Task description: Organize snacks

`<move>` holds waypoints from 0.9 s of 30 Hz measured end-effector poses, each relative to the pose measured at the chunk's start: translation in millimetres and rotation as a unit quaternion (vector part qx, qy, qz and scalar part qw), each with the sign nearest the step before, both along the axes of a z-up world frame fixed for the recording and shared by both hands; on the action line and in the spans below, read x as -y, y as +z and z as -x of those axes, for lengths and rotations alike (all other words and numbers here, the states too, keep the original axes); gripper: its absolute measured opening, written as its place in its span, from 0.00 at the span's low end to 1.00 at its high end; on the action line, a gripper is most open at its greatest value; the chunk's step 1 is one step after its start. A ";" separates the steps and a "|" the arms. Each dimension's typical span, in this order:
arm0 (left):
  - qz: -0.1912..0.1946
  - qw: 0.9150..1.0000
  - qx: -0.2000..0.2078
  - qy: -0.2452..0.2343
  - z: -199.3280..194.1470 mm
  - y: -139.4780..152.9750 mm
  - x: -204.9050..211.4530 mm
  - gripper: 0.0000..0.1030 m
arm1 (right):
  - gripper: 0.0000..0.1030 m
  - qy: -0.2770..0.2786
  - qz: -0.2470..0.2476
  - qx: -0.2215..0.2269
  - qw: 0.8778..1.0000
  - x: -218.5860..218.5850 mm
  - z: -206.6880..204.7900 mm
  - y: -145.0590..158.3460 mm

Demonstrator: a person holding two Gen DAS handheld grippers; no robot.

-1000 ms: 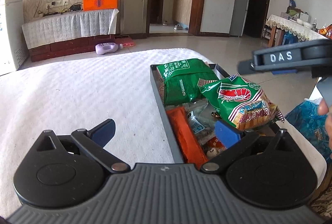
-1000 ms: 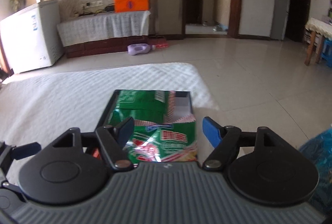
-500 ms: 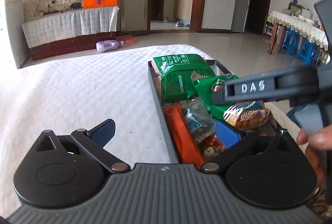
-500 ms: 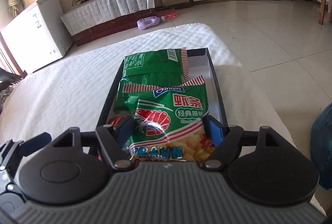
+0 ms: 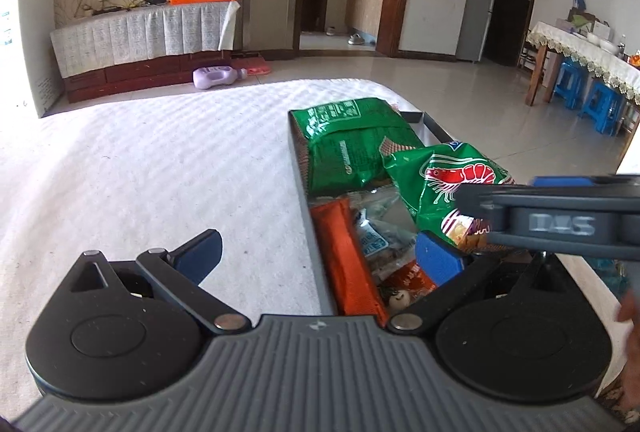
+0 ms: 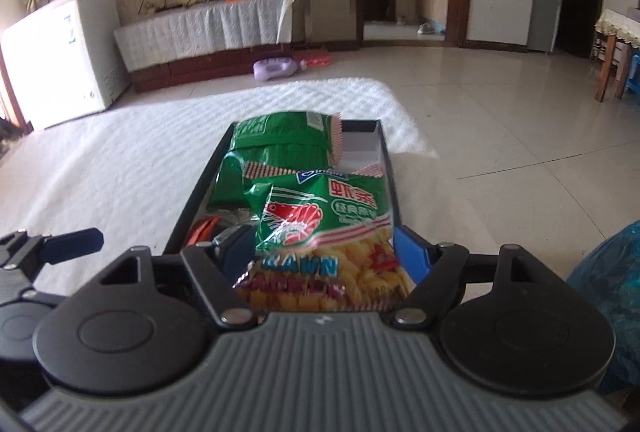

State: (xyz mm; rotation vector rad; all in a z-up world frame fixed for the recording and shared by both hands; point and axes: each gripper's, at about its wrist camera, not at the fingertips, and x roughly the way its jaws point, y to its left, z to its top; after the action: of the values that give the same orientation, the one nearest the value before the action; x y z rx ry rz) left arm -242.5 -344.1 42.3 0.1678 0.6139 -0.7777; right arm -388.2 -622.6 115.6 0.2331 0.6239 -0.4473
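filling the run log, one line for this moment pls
task: organize snacks | right claw: closed on prawn cracker bag over tray | left claw: open, idle

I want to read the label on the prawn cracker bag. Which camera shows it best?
The right wrist view: the prawn cracker bag faces the camera, its print readable between the tool's fingers. In the left wrist view the bag lies side-on, partly hidden by the right tool.

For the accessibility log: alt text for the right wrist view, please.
The right gripper has its blue-padded fingers on either side of a green prawn cracker bag lying in a dark tray on a white cloth. Another green bag lies farther back in the tray.
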 end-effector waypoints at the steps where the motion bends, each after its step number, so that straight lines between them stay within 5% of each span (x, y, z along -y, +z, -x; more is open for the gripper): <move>1: 0.002 1.000 0.000 0.002 0.8 0.3 -4.3 1.00 | 0.75 -0.009 -0.004 0.010 1.000 -1.6 8.8 3.2; 8: 0.018 0.999 0.033 0.013 23.0 20.1 -27.8 1.00 | 0.76 -0.045 -0.041 0.098 0.993 -28.8 90.6 28.4; 16: 0.046 0.998 0.034 0.008 63.0 31.0 -51.1 1.00 | 0.76 0.034 -0.035 0.022 0.999 -76.2 140.4 33.2; 27: 0.048 0.997 0.047 -0.046 132.2 36.2 -68.2 1.00 | 0.76 0.043 0.002 -0.040 0.998 -106.4 167.5 8.8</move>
State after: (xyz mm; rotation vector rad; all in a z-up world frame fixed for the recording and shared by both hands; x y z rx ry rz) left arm -374.8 -275.9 78.5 0.1452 0.4822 -0.8819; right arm -555.7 -516.2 124.4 0.1843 0.7097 -0.3753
